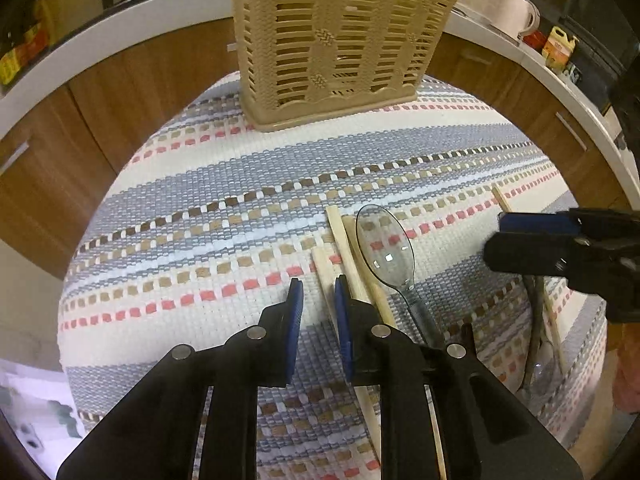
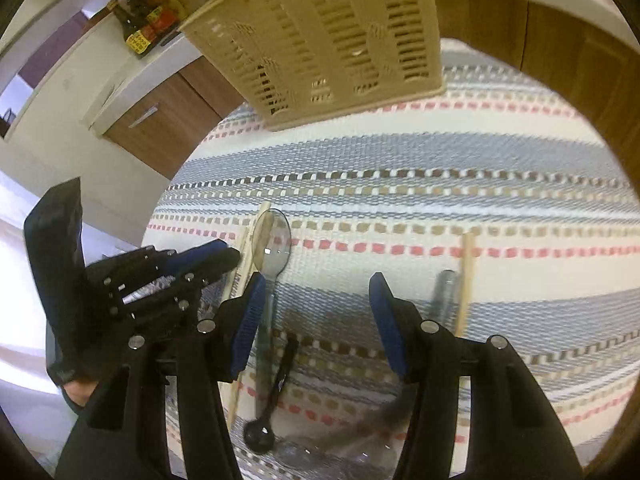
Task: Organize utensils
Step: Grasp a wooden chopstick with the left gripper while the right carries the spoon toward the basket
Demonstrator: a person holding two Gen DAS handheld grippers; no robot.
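- The left gripper (image 1: 318, 296) hovers low over the striped woven mat (image 1: 240, 184); its blue-padded fingers (image 1: 295, 312) stand a narrow gap apart, straddling the end of one pale wooden chopstick (image 1: 325, 276), with nothing clamped between them as far as the view shows.
- Two more chopsticks (image 1: 352, 264) lie just right of that one, running alongside each other toward the camera and passing under the gripper's right finger.
- A clear plastic spoon (image 1: 386, 248) rests bowl-up on the mat, touching the chopsticks on their right side; its handle points toward the camera.
- The beige slotted utensil basket (image 1: 340, 40) stands upright at the far edge of the mat, well apart from the utensils.
- In the right wrist view, the right gripper (image 2: 316, 312) is spread wide with nothing between its fingers (image 2: 384, 320); the clear spoon's handle runs just beside its left pad.
- A black spoon (image 2: 272, 408) lies on the mat between the right gripper's fingers, bowl toward the camera.
- Another single chopstick (image 2: 466, 280) lies to the right, with a clear utensil handle (image 2: 444, 292) just beside it.
- Brown cabinets (image 1: 120, 92) and a white counter (image 1: 100, 28) surround the mat.
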